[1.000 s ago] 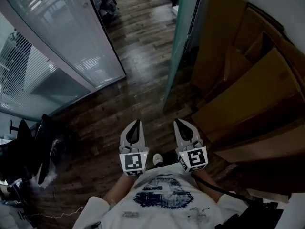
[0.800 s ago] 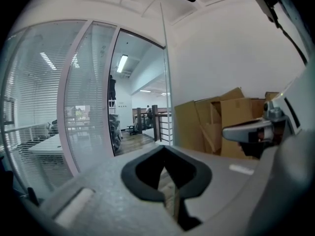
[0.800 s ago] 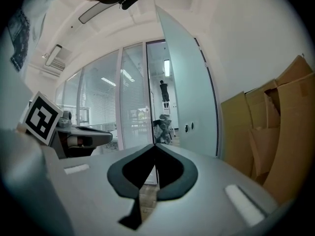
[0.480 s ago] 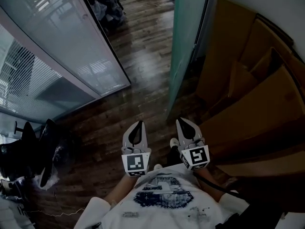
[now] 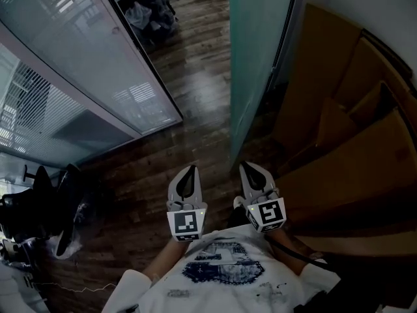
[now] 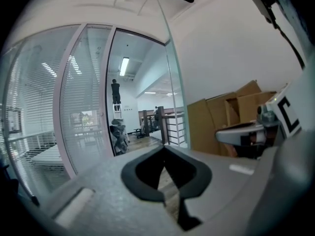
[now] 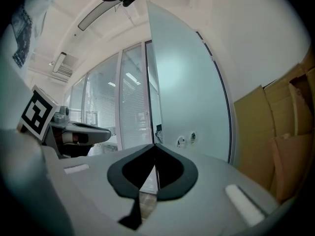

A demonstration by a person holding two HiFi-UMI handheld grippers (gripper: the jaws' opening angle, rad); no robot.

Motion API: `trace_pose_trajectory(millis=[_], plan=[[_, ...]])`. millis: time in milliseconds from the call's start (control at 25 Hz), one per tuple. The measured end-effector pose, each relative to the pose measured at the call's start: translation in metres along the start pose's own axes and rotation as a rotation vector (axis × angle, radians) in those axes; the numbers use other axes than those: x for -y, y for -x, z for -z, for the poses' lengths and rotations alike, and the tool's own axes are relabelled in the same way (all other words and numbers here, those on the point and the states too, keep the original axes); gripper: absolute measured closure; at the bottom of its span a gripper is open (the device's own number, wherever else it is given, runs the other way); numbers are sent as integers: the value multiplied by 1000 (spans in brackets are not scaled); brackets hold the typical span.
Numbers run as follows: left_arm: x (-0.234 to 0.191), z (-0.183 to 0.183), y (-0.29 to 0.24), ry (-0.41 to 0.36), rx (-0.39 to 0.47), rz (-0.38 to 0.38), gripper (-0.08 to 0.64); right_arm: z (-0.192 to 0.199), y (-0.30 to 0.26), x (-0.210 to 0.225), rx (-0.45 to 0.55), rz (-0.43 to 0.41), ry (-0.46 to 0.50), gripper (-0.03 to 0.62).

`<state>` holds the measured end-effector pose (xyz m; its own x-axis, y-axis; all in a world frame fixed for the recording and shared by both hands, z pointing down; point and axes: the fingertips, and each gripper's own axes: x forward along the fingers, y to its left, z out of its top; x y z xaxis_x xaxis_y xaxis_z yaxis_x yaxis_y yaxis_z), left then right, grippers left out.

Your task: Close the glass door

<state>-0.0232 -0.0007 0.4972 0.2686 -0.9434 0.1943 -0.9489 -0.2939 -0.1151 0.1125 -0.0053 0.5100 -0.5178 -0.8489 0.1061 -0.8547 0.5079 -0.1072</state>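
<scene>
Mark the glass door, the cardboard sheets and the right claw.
glass door (image 5: 257,57): head view, middle of its frosted pane.
cardboard sheets (image 5: 352,165): head view, nearest sheet's face.
right claw (image 5: 245,165): head view, its closed tips.

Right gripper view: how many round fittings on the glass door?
2: left fitting and right fitting, side by side on the glass door near its edge; none seems hidden.

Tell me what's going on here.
A person stands on a wood floor facing an open frosted glass door, holding a left gripper and a right gripper out in front. Both have jaws together and hold nothing. Neither touches the door, which stands beside cardboard boxes.
</scene>
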Motion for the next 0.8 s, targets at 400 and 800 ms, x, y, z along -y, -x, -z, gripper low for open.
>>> trace_pose_trajectory(millis=[400,800], plan=[[-1,2,-20,-3,-20,-50,557,7,-20,22,-16,-54,-11,584],[-3,-5,-36,-7,-24,-105,557,8,-38,42,-38,-99,-24,584]])
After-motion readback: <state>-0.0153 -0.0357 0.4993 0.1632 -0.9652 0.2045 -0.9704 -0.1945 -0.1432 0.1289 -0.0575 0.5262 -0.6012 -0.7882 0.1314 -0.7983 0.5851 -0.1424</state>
